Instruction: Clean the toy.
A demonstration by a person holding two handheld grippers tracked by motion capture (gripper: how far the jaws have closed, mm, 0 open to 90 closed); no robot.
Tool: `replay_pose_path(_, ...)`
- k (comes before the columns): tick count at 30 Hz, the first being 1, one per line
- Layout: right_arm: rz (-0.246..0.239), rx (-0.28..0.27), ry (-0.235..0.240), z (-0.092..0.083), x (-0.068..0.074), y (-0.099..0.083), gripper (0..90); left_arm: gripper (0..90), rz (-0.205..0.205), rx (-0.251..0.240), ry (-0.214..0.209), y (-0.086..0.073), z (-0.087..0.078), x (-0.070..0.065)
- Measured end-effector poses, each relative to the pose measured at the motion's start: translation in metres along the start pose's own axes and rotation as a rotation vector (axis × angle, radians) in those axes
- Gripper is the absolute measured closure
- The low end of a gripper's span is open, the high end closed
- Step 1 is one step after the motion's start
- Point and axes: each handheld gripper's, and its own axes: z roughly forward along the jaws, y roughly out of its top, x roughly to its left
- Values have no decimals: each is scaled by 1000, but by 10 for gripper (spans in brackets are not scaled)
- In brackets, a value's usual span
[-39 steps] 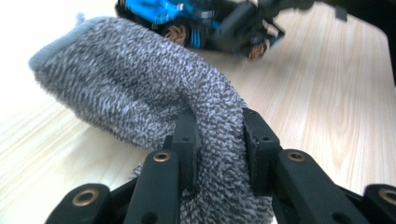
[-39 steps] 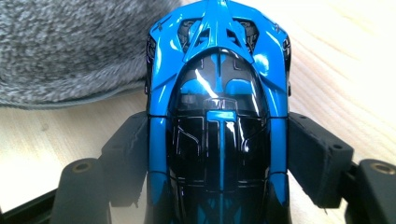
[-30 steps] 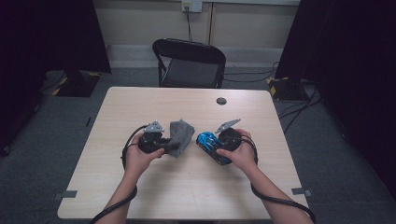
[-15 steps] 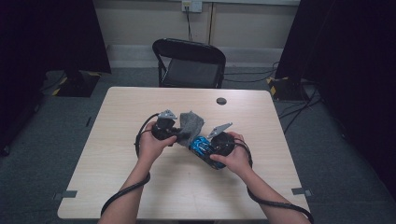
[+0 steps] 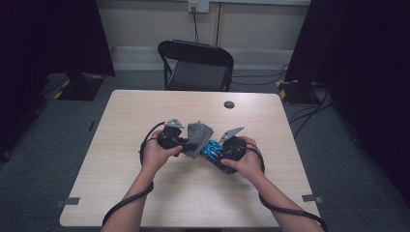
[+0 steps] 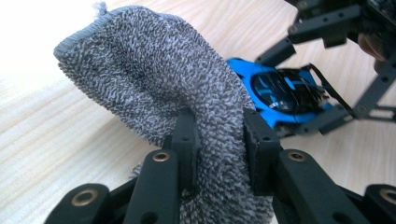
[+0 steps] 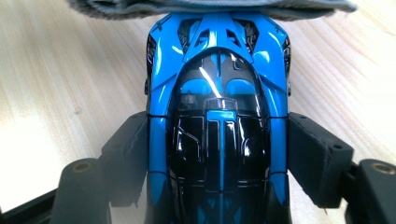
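Toy car (image 7: 218,126) is clamped by right gripper (image 7: 218,154); grey cloth (image 6: 159,93) is pinched by left gripper (image 6: 218,140), draped over car's nose. Cloth should be wiped along the bodywork, car kept steady.

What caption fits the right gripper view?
Right gripper clamps a blue toy car, its far end under a grey cloth.

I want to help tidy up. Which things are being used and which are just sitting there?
In use:
cloth, pinched by the left gripper
toy car, clamped by the right gripper

Just there:
small black disc on the table
chair
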Motion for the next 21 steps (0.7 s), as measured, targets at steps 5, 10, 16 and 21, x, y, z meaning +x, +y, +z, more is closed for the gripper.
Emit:
replay_pose_path(5, 13, 3, -12, 1, -4, 0, 281, 700, 4, 7, -22, -7, -2, -2)
replay_pose_path(10, 35, 0, -26, 0, -10, -1, 281, 700, 15, 19, -43, -17, -4, -5)
replay_pose_path(16, 70, 4, -47, -3, -18, -2, 281, 700, 45, 43, -79, -31, -3, -13)
replay_pose_path(21, 98, -6, -57, -8, -27, -4, 281, 700, 67, 71, -84, -42, -7, -16)
